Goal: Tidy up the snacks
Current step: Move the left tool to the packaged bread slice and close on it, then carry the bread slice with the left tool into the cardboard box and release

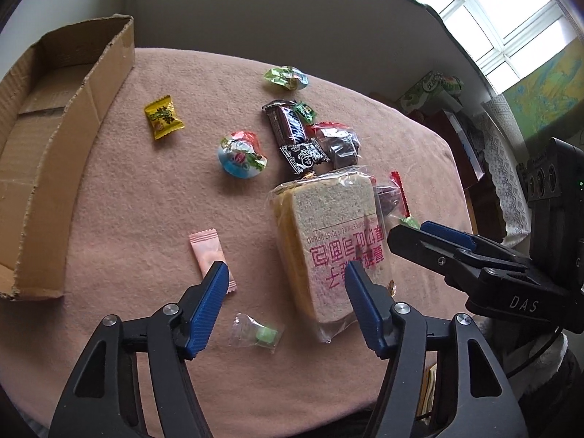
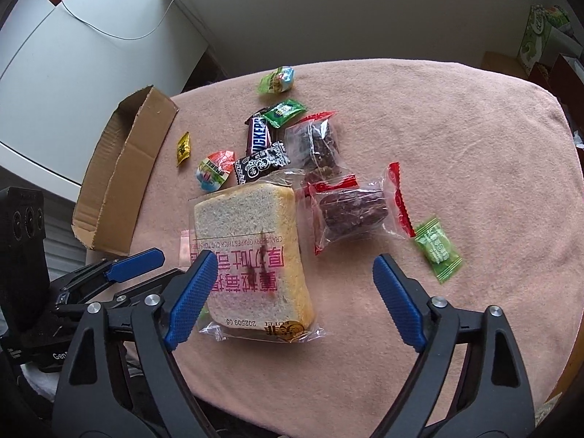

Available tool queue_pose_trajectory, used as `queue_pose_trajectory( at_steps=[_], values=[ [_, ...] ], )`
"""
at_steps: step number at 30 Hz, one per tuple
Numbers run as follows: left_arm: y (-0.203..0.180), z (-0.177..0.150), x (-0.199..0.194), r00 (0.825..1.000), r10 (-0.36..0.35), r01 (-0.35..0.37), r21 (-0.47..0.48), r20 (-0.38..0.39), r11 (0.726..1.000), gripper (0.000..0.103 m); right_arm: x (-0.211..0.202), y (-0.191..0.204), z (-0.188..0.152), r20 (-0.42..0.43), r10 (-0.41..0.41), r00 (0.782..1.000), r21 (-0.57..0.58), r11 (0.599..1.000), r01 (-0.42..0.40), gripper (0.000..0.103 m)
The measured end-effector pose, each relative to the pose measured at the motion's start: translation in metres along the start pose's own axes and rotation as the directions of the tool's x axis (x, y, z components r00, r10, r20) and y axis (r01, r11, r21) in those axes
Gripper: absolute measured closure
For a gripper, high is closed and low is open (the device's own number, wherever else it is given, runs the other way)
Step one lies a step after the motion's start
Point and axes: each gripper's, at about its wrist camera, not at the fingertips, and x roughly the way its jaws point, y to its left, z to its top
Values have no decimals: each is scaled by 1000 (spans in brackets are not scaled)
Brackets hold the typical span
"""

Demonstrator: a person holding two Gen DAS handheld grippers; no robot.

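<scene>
Pink cloth-covered table [image 1: 146, 200], snacks scattered over it. Open cardboard box [image 1: 54, 138] at the 9 to 10 o'clock edge of the left wrist view, nothing seen inside it.

Left gripper [image 1: 286, 273] above the cloth, blue pads apart, clamped on nothing. Between them, toward 6 o'clock, a clear-wrapped green candy [image 1: 262, 335] on the cloth. Left pad's tip over the near end of a pink sachet [image 1: 210, 255]; right pad's tip over the lower part of the bagged toast slice [image 1: 328, 241]; contact with either cannot be told.

Toast bag near centre, red lettering across its face. Beyond it, at 12 o'clock, a tight cluster: Snickers bar [image 2: 260, 135], black-and-white sweet [image 2: 261, 164] touching the bag's far edge, a clear pack of dark cake [image 2: 317, 142]. Second dark cake pack with red ends [image 2: 350, 211] just beside the toast at 3 o'clock. Round jelly cup with foil lid [image 1: 239, 157] at 11 o'clock of the toast, yellow candy [image 1: 162, 116] farther toward the box, green-wrapped jelly cup [image 1: 286, 78] at the far edge.

Right gripper [image 2: 292, 266] likewise wide apart and empty, left pad over the toast's left side, bare cloth under the right pad. Green sweet [image 2: 438, 248] at 3 o'clock, just outside the right pad.
</scene>
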Motion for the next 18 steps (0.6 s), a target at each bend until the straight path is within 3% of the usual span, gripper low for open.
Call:
queue_pose_trajectory(
  at_steps=[6, 11, 18],
  values=[
    [-1, -4, 13, 999, -23, 23, 8, -37, 1000, 54, 21, -4, 3, -56, 61, 997, 35, 998, -59, 38],
    [-2, -2, 17, 997, -61, 61, 12, -42, 998, 66, 27, -6, 3, -79, 130, 988, 70, 990, -125, 46],
    [0, 1, 21, 994, -97, 97, -8, -53, 995, 66, 29, -1, 4, -88, 150, 985, 78, 987, -143, 51]
  ],
)
